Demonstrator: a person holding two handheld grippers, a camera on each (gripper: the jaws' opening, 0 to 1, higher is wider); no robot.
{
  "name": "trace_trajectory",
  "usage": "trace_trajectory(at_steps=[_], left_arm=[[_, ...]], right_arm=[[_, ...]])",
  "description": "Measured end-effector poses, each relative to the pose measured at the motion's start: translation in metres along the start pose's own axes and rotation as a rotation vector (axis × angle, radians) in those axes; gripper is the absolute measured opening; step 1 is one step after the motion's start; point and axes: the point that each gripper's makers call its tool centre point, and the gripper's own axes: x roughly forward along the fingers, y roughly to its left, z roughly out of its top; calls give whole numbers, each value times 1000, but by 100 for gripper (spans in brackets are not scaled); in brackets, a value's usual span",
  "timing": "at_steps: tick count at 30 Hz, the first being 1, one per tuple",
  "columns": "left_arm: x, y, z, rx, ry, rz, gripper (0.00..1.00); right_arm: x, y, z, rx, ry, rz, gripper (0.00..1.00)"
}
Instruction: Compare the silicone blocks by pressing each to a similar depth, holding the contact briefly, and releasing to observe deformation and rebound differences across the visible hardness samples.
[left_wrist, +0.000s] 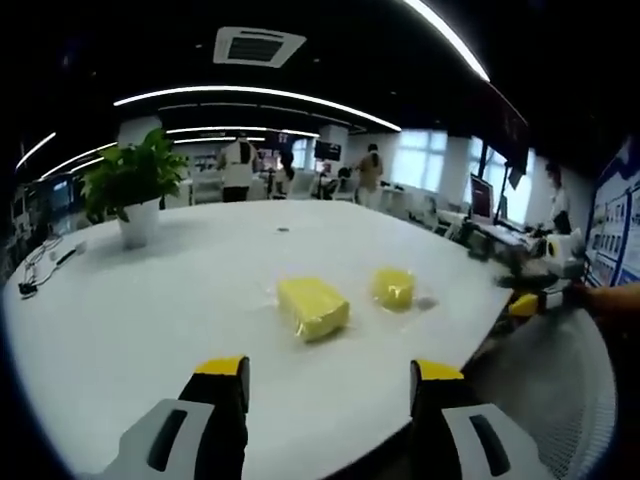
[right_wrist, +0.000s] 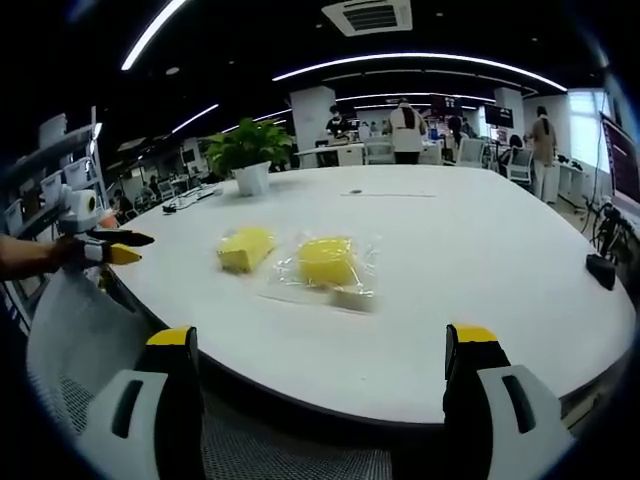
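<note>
Fingers on both tools are spread wide with nothing between them: the left gripper (left_wrist: 328, 385) rises from the bottom of the left gripper view with its yellow-tipped jaws apart, and the right gripper (right_wrist: 325, 355) stands the same way at the bottom of the right gripper view. Both hang short of the white table (left_wrist: 150, 300), near its edge, which reads as a ready stance before any pressing has begun. The task's samples lie in the middle of each frame: a larger yellow block (left_wrist: 312, 307) in clear wrap, and a smaller yellow block (left_wrist: 394, 287) just beside it, to the right in the left gripper view. In the right gripper view the pair appears as one block (right_wrist: 246, 248) left of centre and another (right_wrist: 327, 262) at centre on a crinkled clear wrap. They lie side by side and apart, probably so each can be pressed in turn. A potted plant (left_wrist: 133, 190) stands at upper left, well apart from the blocks. People stand in the far background.
</note>
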Motion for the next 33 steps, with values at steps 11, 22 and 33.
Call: trace_trajectory(at_steps=[11,22,33], left_arm=[[18,12,-7,-54,22,-6,63],[39,15,-4,-102,17,-5,66],[56,14,-5,-178,23,5,65]], right_arm=[[1,0,0,-2,1,-1,96],[1,-1,0,-4,1,-1,96],[0,-2,0,-4,-2,-4,96]])
